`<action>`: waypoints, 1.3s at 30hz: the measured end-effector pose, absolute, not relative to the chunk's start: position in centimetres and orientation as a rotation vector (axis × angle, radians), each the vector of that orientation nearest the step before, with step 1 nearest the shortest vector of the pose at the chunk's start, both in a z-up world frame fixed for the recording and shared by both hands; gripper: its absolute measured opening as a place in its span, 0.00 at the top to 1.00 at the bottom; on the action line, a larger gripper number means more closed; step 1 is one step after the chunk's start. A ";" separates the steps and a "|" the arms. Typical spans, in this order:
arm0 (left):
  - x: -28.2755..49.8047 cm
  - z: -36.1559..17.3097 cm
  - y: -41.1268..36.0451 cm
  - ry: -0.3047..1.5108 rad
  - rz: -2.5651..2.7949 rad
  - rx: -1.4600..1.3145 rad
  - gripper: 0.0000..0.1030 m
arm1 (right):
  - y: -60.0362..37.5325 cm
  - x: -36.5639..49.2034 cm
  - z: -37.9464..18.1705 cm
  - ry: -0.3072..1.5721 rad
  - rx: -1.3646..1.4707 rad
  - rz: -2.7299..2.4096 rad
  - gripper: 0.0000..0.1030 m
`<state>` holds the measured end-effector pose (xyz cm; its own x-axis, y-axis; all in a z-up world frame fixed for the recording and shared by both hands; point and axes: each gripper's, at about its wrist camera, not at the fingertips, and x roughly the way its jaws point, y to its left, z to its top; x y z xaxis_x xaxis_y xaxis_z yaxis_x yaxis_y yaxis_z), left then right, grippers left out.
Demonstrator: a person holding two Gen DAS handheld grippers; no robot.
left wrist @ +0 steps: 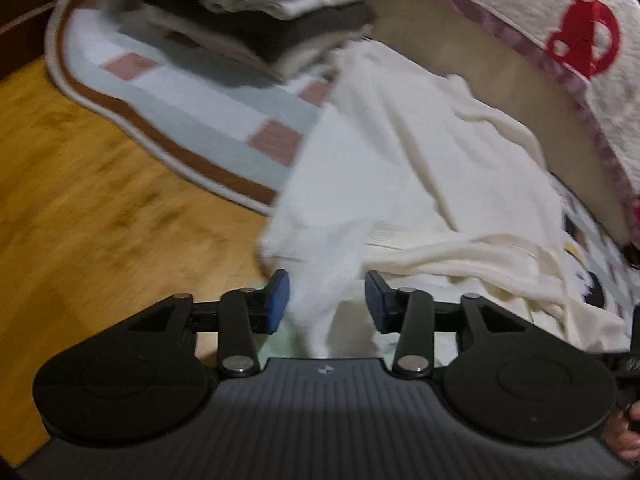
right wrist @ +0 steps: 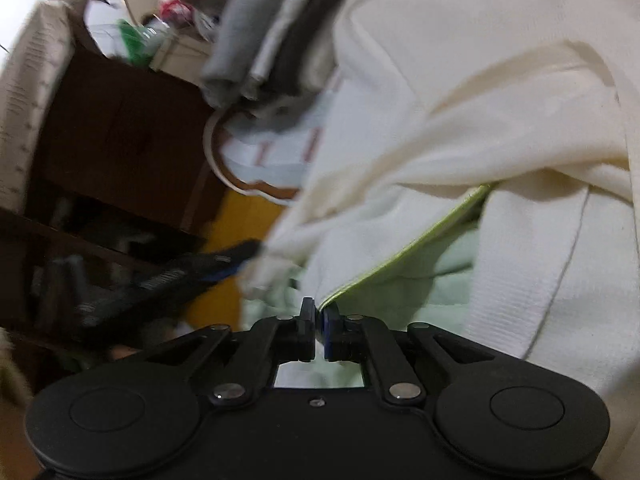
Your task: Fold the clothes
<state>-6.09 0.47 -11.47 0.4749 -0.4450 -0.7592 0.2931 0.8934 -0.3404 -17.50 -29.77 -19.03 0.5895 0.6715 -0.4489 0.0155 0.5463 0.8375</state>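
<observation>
- Two claws are in our view; the left claw (left wrist: 327, 300) stands partly spread, with a hanging fold of the cream garment (left wrist: 420, 168) between its pads, neither pad pressing on it.
- We see the right claw (right wrist: 319, 320) pinched narrow on the green-edged cloth (right wrist: 404, 256) (its edge sits between the pads).
- We find the cream garment lying on the checked rug (left wrist: 192, 120), beside the stack of folded clothes (left wrist: 272, 12).

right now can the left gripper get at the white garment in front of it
Probably yes. The left gripper has its jaws open with a hanging fold of the white garment already between them, and nothing blocks the way. The pads do not look pressed on it yet.
</observation>
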 end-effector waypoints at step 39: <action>-8.7 -8.6 -9.5 0.808 -0.576 0.331 0.60 | -30.8 -25.5 -12.1 1.045 0.004 0.104 0.49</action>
<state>-8.66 -9.47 -8.60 0.5509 -0.3543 -0.7556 0.5983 0.7989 0.0617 -25.53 -30.80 -12.12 0.4974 0.0880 -0.8631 -0.0838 0.9951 0.0532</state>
